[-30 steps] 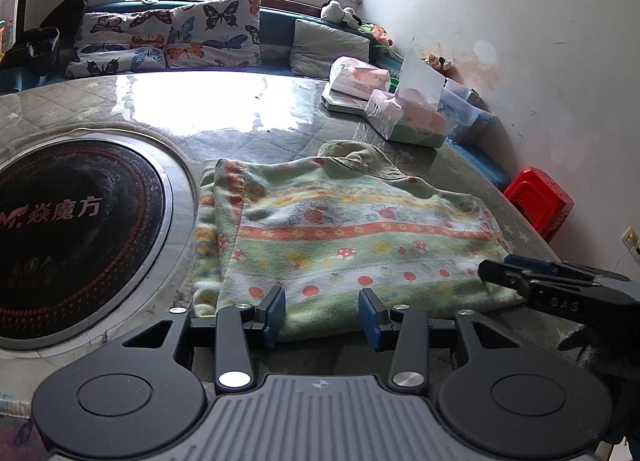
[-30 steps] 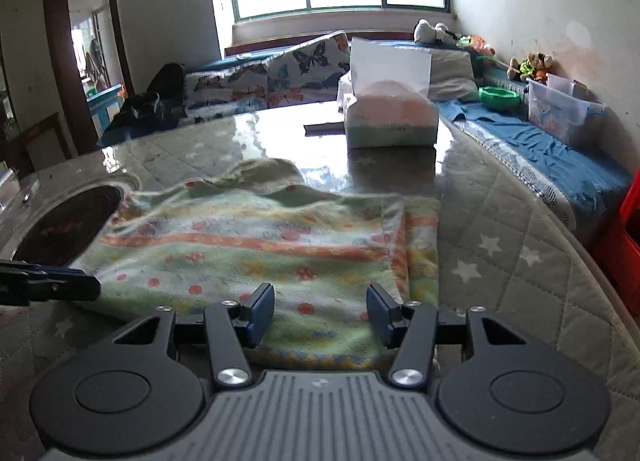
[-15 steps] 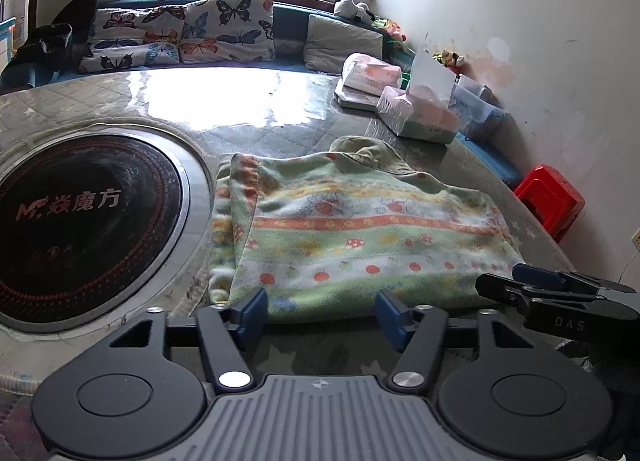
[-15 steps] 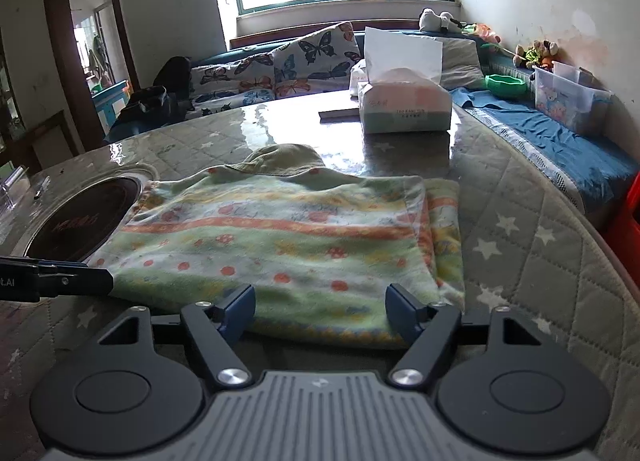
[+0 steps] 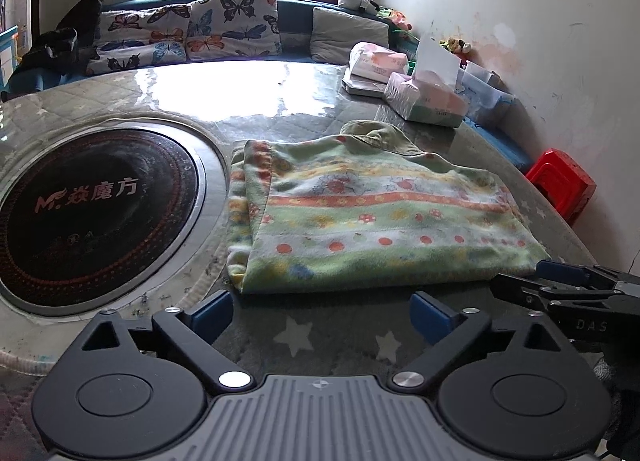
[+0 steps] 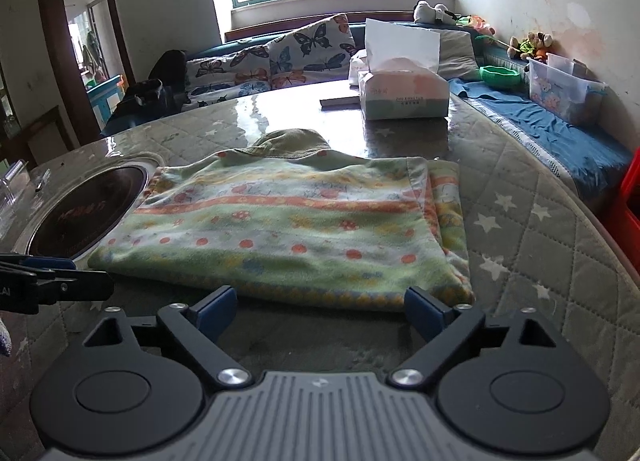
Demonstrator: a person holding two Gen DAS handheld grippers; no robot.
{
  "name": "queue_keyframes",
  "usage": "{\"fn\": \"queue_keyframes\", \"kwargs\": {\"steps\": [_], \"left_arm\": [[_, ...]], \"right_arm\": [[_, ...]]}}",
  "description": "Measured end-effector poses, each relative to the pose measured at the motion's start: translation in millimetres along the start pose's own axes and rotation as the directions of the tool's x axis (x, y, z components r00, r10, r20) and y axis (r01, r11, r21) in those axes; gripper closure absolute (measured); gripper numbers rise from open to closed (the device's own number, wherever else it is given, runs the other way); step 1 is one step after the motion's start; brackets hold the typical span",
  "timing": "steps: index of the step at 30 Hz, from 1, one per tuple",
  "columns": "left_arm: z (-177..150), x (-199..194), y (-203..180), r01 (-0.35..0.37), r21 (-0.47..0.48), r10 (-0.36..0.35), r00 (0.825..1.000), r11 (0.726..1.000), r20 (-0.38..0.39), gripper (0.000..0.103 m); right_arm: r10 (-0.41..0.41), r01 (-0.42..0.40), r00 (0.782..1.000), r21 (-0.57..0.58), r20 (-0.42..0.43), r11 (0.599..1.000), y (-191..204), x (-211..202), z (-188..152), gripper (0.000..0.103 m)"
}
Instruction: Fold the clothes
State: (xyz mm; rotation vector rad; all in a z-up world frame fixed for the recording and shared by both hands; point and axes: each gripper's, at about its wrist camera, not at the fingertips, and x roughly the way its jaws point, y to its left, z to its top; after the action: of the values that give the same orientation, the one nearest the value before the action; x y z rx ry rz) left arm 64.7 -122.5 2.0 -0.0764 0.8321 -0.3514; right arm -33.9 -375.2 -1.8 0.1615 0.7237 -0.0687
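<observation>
A green patterned fleece garment (image 5: 376, 217) lies folded flat on the quilted table cover, its sides tucked in and the collar at the far edge. It also shows in the right wrist view (image 6: 296, 225). My left gripper (image 5: 322, 311) is open and empty, just short of the garment's near hem at its left part. My right gripper (image 6: 320, 309) is open and empty, just short of the hem at its right part. Each gripper shows at the edge of the other's view: the right one (image 5: 568, 293), the left one (image 6: 48, 281).
A round black hotplate (image 5: 92, 213) is set into the table left of the garment. Tissue boxes (image 5: 424, 99) stand at the far right of the table. A red stool (image 5: 560, 181) stands by the wall. Cushions (image 5: 188, 33) line the bench behind.
Both grippers have drawn back from the garment's near hem and their jaws have opened wider. The garment lies still.
</observation>
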Motion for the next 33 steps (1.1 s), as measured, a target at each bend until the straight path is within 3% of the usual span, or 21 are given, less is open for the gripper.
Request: {"fn": "queue_keyframes", "kwargs": {"steps": [7, 33], "left_arm": [[-3.5, -6.5, 0.6, -0.003, 0.015, 0.003, 1.0, 1.0, 0.007, 0.0], [-17.0, -27.4, 4.9, -0.002, 0.006, 0.002, 1.0, 1.0, 0.005, 0.0]], "right_arm": [[-0.028, 0.028, 1.0, 0.002, 0.001, 1.0, 6.8, -6.9, -3.7, 0.0], [-0.095, 0.095, 0.995, 0.018, -0.004, 0.995, 19.9, -25.6, -15.7, 0.0]]}}
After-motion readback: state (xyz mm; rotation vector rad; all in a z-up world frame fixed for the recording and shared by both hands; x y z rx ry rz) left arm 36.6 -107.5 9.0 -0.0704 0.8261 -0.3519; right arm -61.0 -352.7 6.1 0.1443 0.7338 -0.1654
